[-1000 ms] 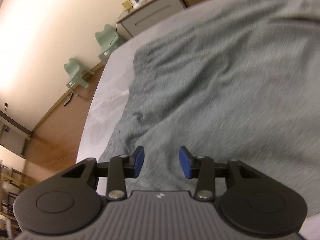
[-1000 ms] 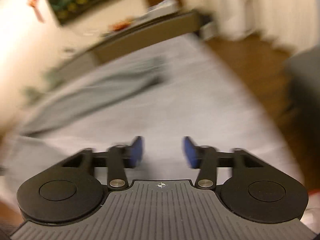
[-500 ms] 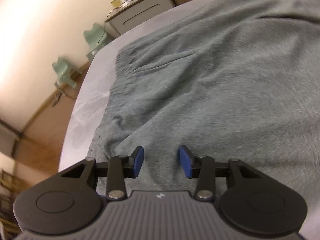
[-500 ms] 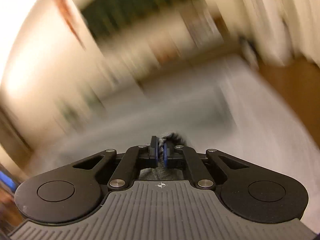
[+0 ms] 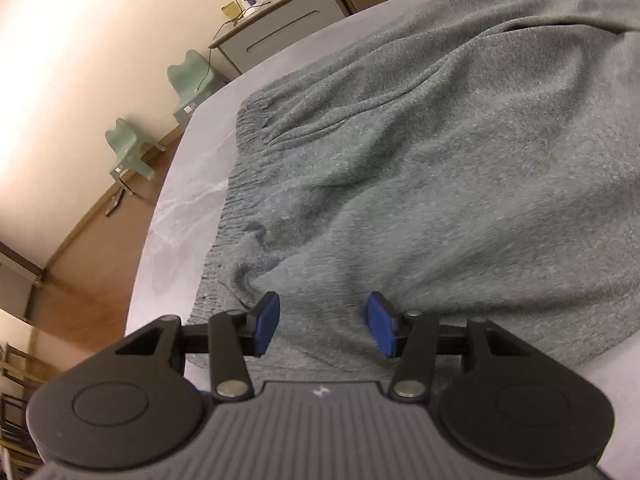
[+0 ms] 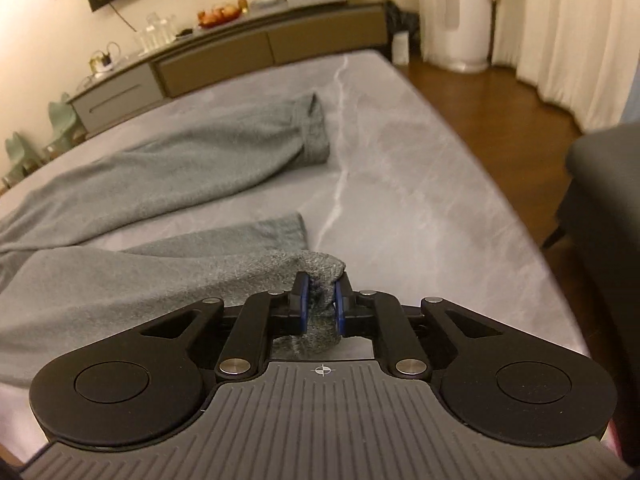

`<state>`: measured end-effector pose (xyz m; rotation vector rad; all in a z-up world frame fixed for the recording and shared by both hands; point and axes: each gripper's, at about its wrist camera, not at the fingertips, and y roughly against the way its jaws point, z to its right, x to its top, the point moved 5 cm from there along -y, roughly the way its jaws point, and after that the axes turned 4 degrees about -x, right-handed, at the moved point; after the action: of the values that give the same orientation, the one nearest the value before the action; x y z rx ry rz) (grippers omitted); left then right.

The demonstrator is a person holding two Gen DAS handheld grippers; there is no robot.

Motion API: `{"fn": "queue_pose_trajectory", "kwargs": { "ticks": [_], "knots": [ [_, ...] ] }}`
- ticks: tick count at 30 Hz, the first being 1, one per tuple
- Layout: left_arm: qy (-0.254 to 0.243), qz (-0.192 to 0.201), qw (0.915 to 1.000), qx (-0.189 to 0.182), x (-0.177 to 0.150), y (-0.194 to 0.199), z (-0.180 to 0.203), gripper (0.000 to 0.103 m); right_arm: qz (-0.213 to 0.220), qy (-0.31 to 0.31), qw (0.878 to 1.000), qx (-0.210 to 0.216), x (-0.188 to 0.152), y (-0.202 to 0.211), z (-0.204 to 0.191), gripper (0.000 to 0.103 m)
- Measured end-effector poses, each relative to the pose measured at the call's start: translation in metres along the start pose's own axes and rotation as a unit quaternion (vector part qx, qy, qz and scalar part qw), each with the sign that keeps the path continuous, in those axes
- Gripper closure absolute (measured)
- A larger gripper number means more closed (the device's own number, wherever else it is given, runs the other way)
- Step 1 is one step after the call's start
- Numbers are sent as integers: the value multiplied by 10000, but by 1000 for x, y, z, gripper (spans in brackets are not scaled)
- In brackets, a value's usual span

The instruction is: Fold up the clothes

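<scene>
Grey fleece trousers (image 6: 168, 184) lie spread on a grey marble-patterned table (image 6: 420, 184). Right wrist view: two legs run from the left toward the right. Far leg (image 6: 208, 160) ends in a ribbed cuff (image 6: 314, 132) near the table's middle. Near leg (image 6: 132, 276) ends at the near edge, its cuff (image 6: 320, 270) lifted and bunched.

Right gripper (image 6: 320, 306): blue pads closed tight on the near cuff, fabric pinched between them and hanging just behind the fingers.

Left wrist view: gathered elastic waistband (image 5: 240, 184) lies along the table's left edge (image 5: 180, 208), with wrinkled cloth across most of the frame. A fold of fabric lies over the right part of the garment.

Left gripper (image 5: 323, 326): pads (image 5: 267, 322) wide apart, hovering low over the cloth near the waistband's near corner, gripping nothing. Contact with the fabric cannot be told.

Surroundings: long low sideboard (image 6: 248, 48) against the far wall, cluttered top with glassware and a bowl of fruit (image 6: 220, 14). Two pale green small chairs (image 5: 160, 112) on the wood floor (image 5: 88, 248) to the left. White curtains (image 6: 560, 20) far right; a dark chair (image 6: 600, 208) at the right edge.
</scene>
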<state>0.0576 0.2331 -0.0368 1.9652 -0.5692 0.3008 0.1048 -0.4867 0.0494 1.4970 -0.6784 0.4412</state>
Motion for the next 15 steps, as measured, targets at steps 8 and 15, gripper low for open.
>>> {"fn": "queue_pose_trajectory", "kwargs": {
  "ticks": [8,15],
  "knots": [
    [405,597,9974,-73,28,30,-9,56,-207,837,9929,-819,-19,-3,-9,51],
    [456,671,9959,-408,93,-3,12,55,859,1266,9852,-779,7,24,-79,50]
  ]
}}
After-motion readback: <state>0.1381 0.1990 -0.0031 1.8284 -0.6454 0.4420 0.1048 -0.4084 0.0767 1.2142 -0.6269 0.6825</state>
